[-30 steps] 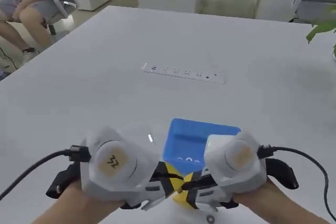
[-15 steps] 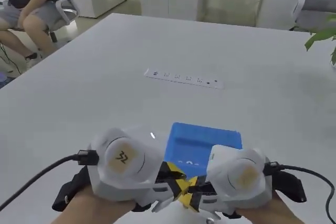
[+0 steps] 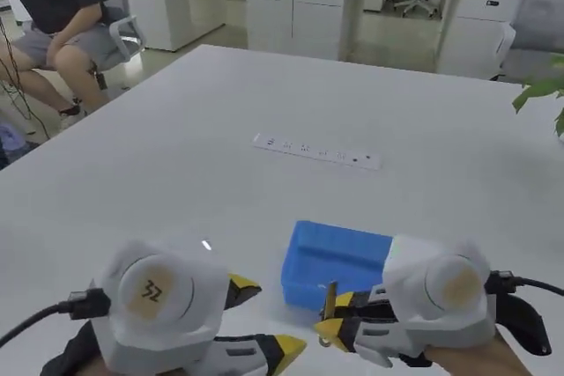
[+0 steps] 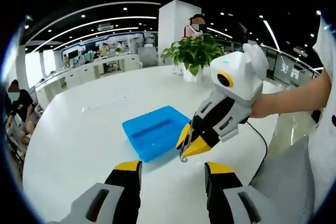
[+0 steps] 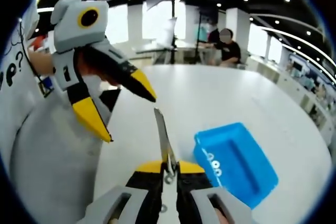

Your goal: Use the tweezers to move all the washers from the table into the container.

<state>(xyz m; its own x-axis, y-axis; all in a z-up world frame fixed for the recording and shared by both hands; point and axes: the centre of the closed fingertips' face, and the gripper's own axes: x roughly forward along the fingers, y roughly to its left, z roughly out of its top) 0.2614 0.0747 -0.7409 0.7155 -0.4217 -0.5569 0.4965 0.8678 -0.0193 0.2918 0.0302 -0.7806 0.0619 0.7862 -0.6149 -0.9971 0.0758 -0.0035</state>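
The tweezers [image 5: 164,135] are now pinched in the right gripper [image 3: 337,314] alone, held over the table [image 3: 176,173] just by the near edge of the blue container [image 3: 344,253]. A second ago both grippers were bunched up tip to tip around them. Since then the two have come apart, and the left gripper [image 3: 269,317] sits off to the side with its jaws wide open and nothing in them. So the handover looks done and the tool seems ready for actual picking. In the right gripper view the tweezers run straight out along the jaws, long axis in line with them, tip pointing forward and leaning a bit toward the left gripper. In the head view the free end points away from the person, toward the container. A few washers [image 5: 214,163] already sit inside by one wall; whether any are left on the table is hard to tell.
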